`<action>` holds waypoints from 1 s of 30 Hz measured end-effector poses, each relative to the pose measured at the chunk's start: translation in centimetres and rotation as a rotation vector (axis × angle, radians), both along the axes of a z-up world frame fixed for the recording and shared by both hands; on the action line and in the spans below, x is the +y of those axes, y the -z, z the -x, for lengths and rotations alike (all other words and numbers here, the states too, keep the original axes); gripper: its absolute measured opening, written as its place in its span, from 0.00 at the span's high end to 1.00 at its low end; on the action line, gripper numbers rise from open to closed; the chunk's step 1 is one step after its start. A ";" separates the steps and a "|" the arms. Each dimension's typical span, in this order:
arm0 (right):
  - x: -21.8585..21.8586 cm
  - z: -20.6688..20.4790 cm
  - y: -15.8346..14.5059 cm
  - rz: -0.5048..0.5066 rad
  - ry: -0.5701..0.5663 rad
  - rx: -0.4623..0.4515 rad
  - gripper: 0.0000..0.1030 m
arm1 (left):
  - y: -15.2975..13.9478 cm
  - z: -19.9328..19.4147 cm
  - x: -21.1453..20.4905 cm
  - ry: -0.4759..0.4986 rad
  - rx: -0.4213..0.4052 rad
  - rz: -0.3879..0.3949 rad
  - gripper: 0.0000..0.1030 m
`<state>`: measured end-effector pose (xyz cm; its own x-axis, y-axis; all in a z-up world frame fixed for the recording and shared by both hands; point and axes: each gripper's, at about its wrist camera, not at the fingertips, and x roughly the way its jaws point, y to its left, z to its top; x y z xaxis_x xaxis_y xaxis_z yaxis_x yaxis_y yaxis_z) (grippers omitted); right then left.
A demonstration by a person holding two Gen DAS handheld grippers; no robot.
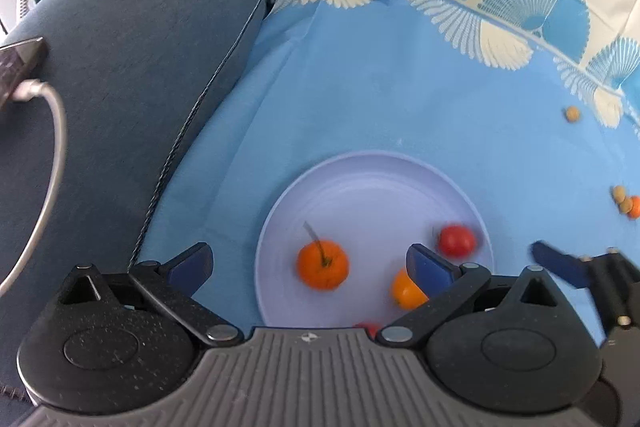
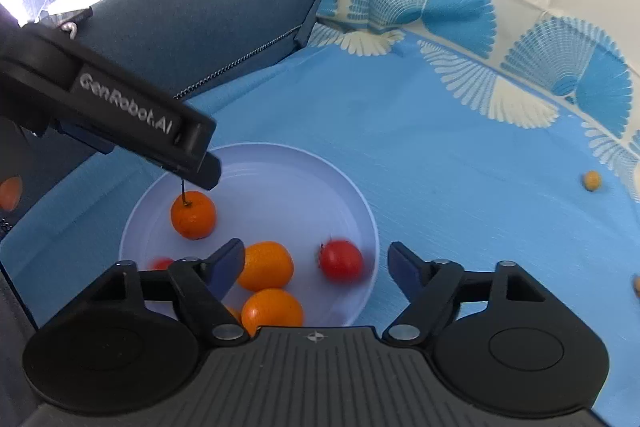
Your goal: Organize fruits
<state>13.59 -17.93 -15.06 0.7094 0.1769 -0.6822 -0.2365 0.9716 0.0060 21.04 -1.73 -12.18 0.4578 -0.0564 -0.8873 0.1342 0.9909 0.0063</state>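
Orange and red fruit (image 2: 193, 215) sits on the plate (image 2: 360, 203) under both claws, left (image 1: 310, 267) and right (image 2: 316, 263), each spread wide and empty, seemingly to drop fruit there.

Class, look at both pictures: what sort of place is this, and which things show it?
Probably a home living room or bedroom: a blue patterned cloth spread over a soft surface, a dark blue cushion beside it, and a plate of small fruits set on the cloth.

Lilac plate (image 2: 352, 195), orange mandarin (image 2: 193, 215), red tomato (image 2: 341, 260), blue fan-patterned cloth (image 2: 440, 147)
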 end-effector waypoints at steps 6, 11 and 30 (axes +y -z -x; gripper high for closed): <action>-0.7 3.7 -2.4 -0.018 0.103 0.036 0.08 | -2.2 4.2 0.7 0.016 0.021 -0.020 0.00; -1.2 7.7 -4.9 -0.048 0.182 0.032 0.05 | -4.0 8.5 1.0 0.030 -0.008 -0.044 0.00; 1.1 20.8 -9.6 -0.014 0.188 -0.147 0.01 | -8.8 19.9 1.7 0.059 -0.144 -0.062 0.00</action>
<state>-7.16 -16.82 -5.48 0.8224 0.0407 -0.5674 -0.0506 0.9987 -0.0016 1.13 -0.01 -3.35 0.5780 -0.0336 -0.8154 0.1850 0.9785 0.0908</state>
